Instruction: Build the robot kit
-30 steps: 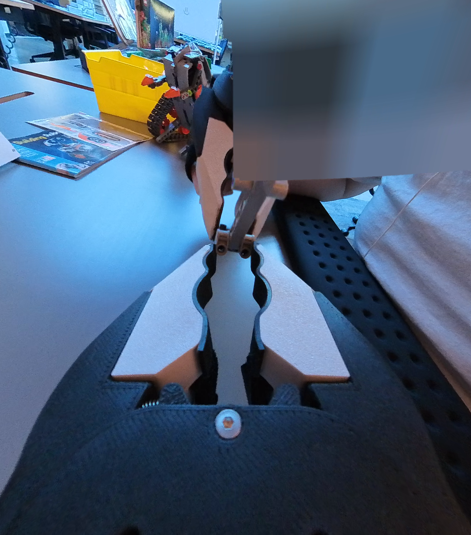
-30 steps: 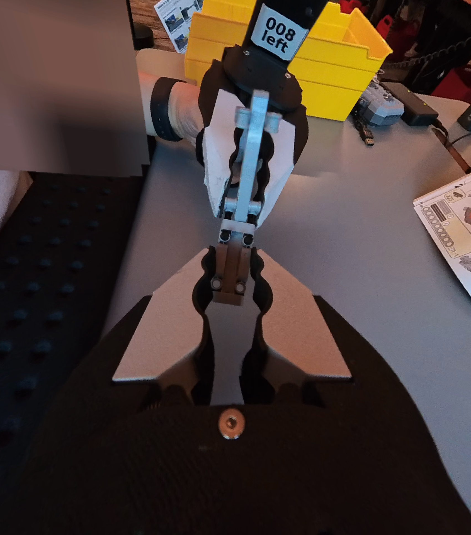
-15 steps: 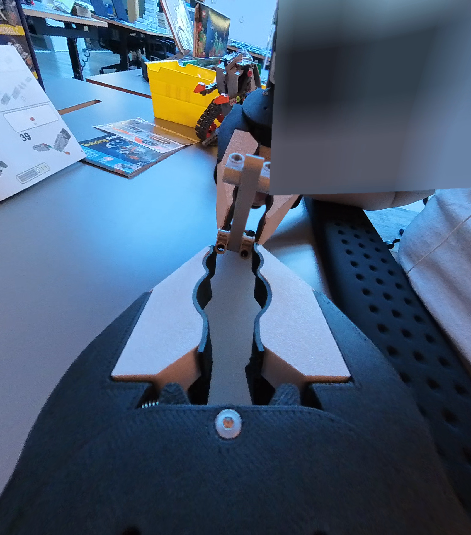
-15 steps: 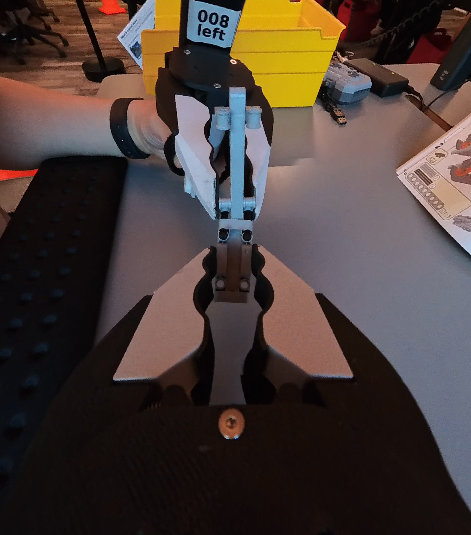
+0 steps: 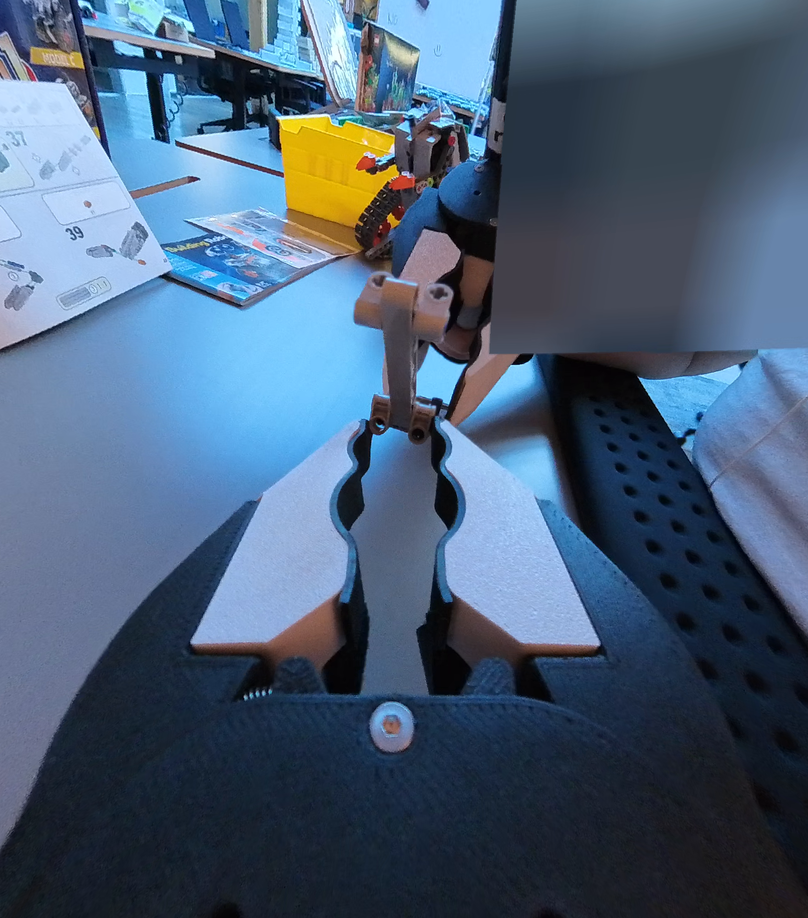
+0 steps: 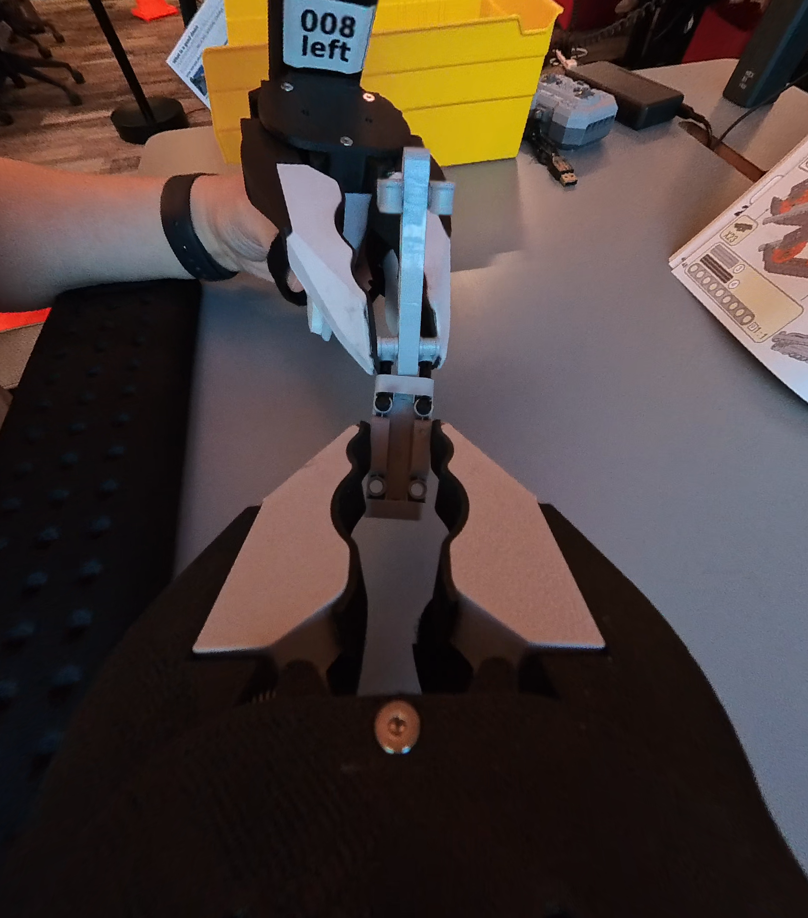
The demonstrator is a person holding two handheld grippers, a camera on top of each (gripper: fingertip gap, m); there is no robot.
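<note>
Roughly tip to tip: two plastic parts pinched above the tabletop (image 6: 591,397)

left gripper (image 5: 399,432) fingers narrow, nipping the lower cross-end of the upright grey beam (image 5: 399,357); right gripper (image 6: 397,447) fingers narrow on the short block (image 6: 396,477), which meets the beam at black pins (image 6: 381,400). Parts look light, stiff and smooth, so they're best held on flat sides. Open tabletop below; perforated mat (image 6: 69,447) at near edge, instruction sheet (image 6: 789,248) well apart

Yellow bin (image 6: 466,84); grey beam (image 6: 412,268); black perforated mat (image 5: 680,546).
</note>
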